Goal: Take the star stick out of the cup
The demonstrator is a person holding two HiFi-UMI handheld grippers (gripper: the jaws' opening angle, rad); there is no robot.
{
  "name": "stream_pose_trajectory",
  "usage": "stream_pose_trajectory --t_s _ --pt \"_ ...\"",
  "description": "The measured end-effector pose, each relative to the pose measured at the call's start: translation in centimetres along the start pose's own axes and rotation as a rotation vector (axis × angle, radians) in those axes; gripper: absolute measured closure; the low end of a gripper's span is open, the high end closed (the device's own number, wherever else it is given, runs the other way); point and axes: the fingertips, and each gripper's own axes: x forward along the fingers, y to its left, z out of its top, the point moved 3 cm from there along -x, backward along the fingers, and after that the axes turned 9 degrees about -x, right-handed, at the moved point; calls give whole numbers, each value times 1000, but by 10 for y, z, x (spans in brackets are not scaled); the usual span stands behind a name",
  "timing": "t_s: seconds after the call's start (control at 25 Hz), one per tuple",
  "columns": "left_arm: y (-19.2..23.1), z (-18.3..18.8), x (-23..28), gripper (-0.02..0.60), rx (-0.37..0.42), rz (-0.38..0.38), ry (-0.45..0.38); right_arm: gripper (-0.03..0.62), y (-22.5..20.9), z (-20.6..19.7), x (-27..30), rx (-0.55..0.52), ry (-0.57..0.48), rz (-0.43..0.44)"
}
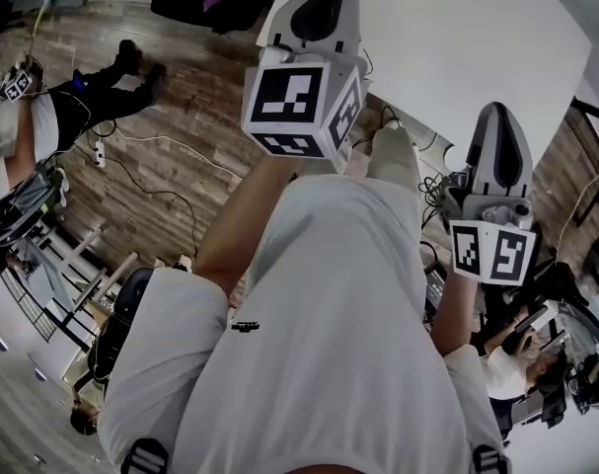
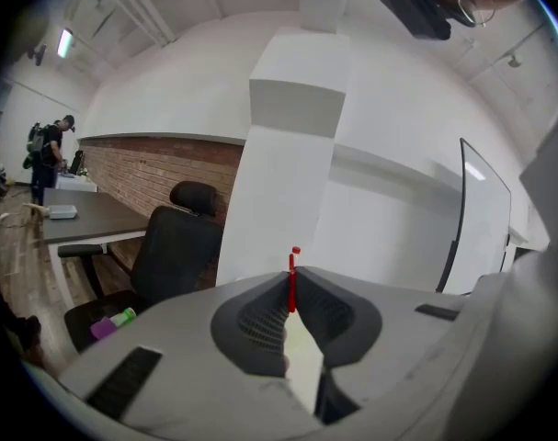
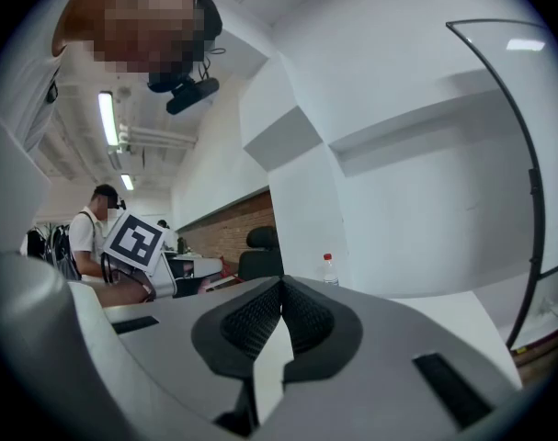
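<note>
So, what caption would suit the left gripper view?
Left gripper pinching a thin red stick, office chair and white pillar behind.

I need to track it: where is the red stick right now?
In the left gripper view, the red stick stands upright at centre, pinched between the tips of the left gripper, in front of the white pillar.

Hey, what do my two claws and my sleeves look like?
Left claw and right claw: light grey shells, dark ribbed pads, each with a white cube bearing black square markers. The shirt is white and short-sleeved.
</note>
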Motion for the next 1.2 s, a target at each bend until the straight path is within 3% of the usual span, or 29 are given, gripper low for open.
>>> stream_pose_trajectory --t_s 0.44,0.64,1.2 --pt "-11 26 -81 560 63 -69 -51 590 18 27 -20 -41 -66 -24" --pt "-8 29 -115 559 73 -51 -83 591 22 35 -24 -69 -87 -22" --pt "9 9 -156 558 68 -24 -47 591 29 31 -16 -87 -54 -26"
